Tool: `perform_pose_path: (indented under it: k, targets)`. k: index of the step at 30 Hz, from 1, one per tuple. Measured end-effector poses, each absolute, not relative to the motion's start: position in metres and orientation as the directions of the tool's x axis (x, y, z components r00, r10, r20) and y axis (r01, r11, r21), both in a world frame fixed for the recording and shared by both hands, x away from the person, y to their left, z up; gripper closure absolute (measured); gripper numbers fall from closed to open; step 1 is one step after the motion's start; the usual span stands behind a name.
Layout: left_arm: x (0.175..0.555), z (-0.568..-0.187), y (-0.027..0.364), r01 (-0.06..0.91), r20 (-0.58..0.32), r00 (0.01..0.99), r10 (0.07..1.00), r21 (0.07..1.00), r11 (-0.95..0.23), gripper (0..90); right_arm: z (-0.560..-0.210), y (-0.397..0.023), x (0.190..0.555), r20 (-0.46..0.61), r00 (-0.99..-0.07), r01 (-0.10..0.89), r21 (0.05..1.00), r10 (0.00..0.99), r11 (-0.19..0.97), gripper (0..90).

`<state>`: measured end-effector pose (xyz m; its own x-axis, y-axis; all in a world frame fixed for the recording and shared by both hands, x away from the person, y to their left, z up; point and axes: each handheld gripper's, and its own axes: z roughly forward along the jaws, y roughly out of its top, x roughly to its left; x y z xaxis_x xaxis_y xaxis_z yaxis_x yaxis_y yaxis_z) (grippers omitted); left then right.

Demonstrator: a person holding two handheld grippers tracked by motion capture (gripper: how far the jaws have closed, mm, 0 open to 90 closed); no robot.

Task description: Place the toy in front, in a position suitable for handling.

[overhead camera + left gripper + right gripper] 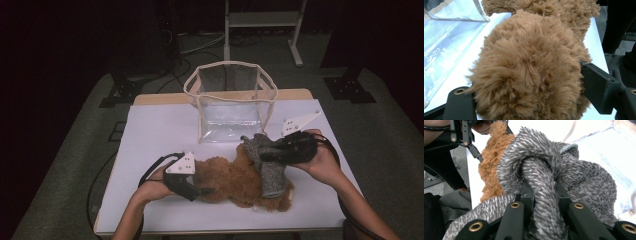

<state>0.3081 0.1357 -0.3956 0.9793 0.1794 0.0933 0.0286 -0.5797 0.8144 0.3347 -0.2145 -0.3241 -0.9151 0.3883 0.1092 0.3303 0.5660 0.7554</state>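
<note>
The left gripper (200, 191) is clamping the brown plush bear (235, 180) lying on the bench (160, 130), while the right gripper (265, 154) is pinching a fold of the grey knitted garment (270, 170) draped over it, near the clear bag (230, 100).

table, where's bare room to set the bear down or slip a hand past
Free: the white table left of the clear bag, and the near strip in front of the teddy bear. Crowded: the middle, where the left gripper clamps the bear and the right gripper grips its grey knit garment, close before the bag.
</note>
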Motion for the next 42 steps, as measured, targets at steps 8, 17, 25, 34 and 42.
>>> perform_pose_path:
  k: [8, 17, 25, 34, 42]
  targets:
    - [0.308, -0.393, 0.138, 0.03, 0.085, 0.982, 0.169, 0.812, -0.582, 21.5, -0.351, -0.189, 0.333, 0.155, -0.93, 0.336, 0.726, 0.334, 0.6, 73.6]
    - [0.306, -0.385, 0.131, 0.019, 0.09, 0.982, 0.165, 0.828, -0.56, 19.7, -0.357, -0.18, 0.318, 0.155, -0.942, 0.309, 0.749, 0.298, 0.586, 74.2]
    - [0.304, -0.39, 0.131, 0.014, 0.091, 0.984, 0.151, 0.815, -0.579, 21.9, -0.351, -0.199, 0.319, 0.15, -0.934, 0.318, 0.765, 0.325, 0.561, 74.4]
    - [0.301, -0.389, 0.131, 0.003, 0.096, 0.986, 0.136, 0.807, -0.59, 21.9, -0.343, -0.252, 0.324, 0.138, -0.882, 0.381, 0.772, 0.451, 0.509, 74.4]
    - [0.301, -0.39, 0.132, -0.005, 0.096, 0.988, 0.12, 0.803, -0.596, 22.2, -0.353, -0.273, 0.338, 0.177, -0.838, 0.446, 0.768, 0.517, 0.46, 74.4]
